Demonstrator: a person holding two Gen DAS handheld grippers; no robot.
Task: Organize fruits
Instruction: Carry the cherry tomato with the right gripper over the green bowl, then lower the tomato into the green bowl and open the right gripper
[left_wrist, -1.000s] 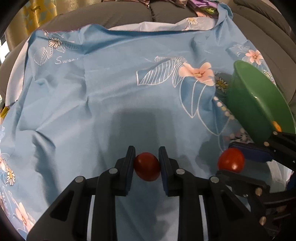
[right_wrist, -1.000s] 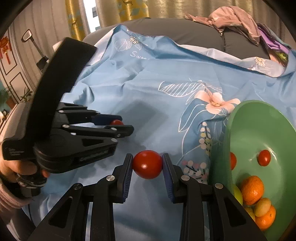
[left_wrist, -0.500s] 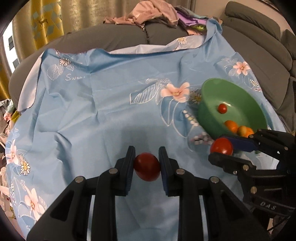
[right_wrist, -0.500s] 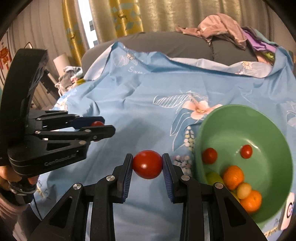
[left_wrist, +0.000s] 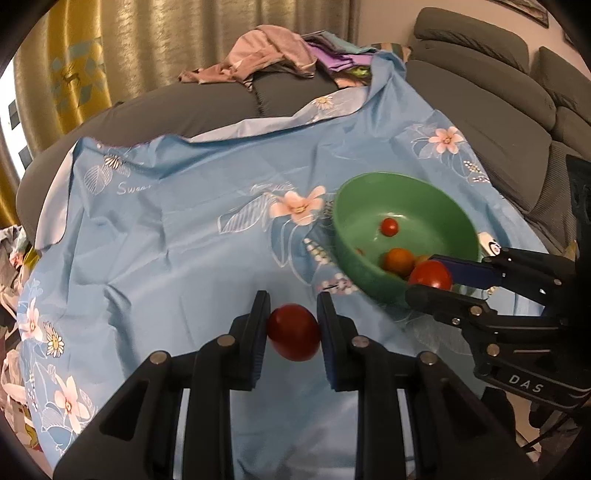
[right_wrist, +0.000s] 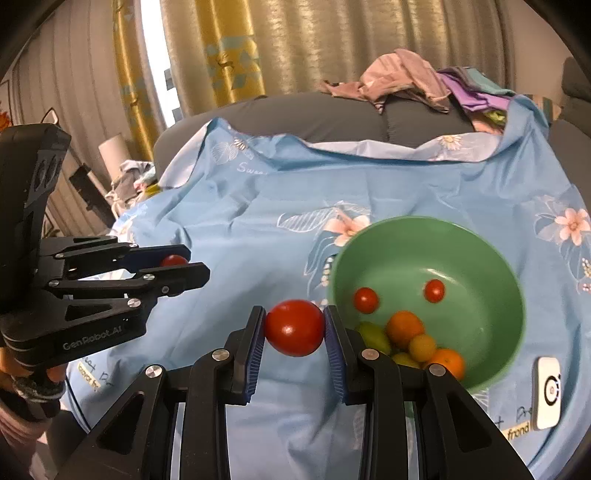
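My left gripper (left_wrist: 293, 325) is shut on a dark red tomato (left_wrist: 294, 331), held above the blue floral cloth (left_wrist: 184, 240). My right gripper (right_wrist: 294, 326) is shut on a brighter red tomato (right_wrist: 294, 327), just left of the green bowl (right_wrist: 480, 254). The bowl (left_wrist: 369, 206) holds several fruits: small tomatoes (right_wrist: 434, 290), oranges (right_wrist: 404, 328) and yellow-green ones (right_wrist: 373, 334). In the left wrist view the right gripper (left_wrist: 430, 282) with its tomato (left_wrist: 431, 275) hangs at the bowl's near rim. The left gripper (right_wrist: 177, 267) shows at the left of the right wrist view.
The cloth covers a grey sofa (left_wrist: 498, 92). A pile of clothes (right_wrist: 413, 85) lies on the backrest behind. A small white device (right_wrist: 548, 391) lies on the cloth right of the bowl. Gold curtains (right_wrist: 229, 51) hang behind.
Both grippers have risen and pulled back with their tomatoes. The bowl now sits lower and farther in view, with its whole inside showing. The right gripper has come nearer the bowl's rim.
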